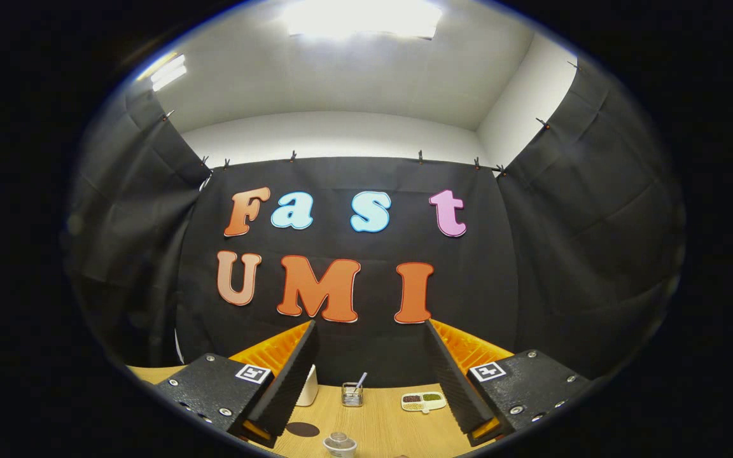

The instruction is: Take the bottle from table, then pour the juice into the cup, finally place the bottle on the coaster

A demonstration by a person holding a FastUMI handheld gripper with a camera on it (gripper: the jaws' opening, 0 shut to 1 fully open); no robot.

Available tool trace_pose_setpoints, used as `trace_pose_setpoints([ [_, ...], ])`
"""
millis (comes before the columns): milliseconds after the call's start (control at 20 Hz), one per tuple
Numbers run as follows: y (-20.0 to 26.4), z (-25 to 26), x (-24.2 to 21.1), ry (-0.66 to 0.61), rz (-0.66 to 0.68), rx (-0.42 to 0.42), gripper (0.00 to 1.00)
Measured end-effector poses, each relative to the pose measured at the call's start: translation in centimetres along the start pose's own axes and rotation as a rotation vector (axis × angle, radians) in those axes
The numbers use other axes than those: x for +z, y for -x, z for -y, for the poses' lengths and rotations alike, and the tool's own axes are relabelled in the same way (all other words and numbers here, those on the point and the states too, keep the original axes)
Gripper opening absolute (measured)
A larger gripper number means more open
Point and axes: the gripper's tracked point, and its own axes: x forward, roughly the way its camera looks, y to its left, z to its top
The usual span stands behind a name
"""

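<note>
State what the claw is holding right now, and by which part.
Nothing is held: the claw is open, its fingers spread wide above the table.

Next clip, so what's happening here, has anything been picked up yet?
Nothing is held yet. The hand-held gripper hovers above the wooden table with its fingers wide open and nothing between them. Below and ahead of them sit a clear lidded cup and a dark round coaster. Farther back stand a white container, a small wire holder and a divided dish.
</note>
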Motion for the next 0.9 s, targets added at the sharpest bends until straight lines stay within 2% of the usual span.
trace_pose_setpoints([
  [900,0.6,-1.3,-4.2,0.024,-0.027,0.058,0.98],
])
